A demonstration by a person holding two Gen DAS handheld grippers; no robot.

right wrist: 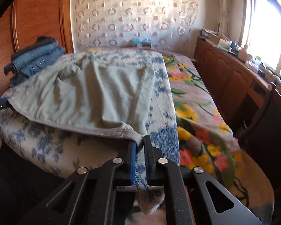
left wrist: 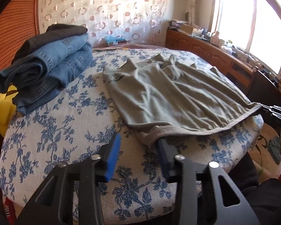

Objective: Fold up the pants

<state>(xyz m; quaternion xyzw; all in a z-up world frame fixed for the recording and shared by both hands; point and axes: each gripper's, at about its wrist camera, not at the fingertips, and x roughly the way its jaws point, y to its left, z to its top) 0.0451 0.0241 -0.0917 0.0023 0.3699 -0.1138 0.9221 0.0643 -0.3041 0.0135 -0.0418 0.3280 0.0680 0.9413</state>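
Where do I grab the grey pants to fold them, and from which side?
Grab the pants by the thick waistband, one corner each, coming from the near edge, where that band lies closest and stretched flat. The right gripper pinches one corner; the left gripper is open at the other.

Your blue-flowered surface point(left wrist: 46, 135) carries grey-green pants point(left wrist: 170, 97) at right, folded jeans point(left wrist: 52, 69) far left.
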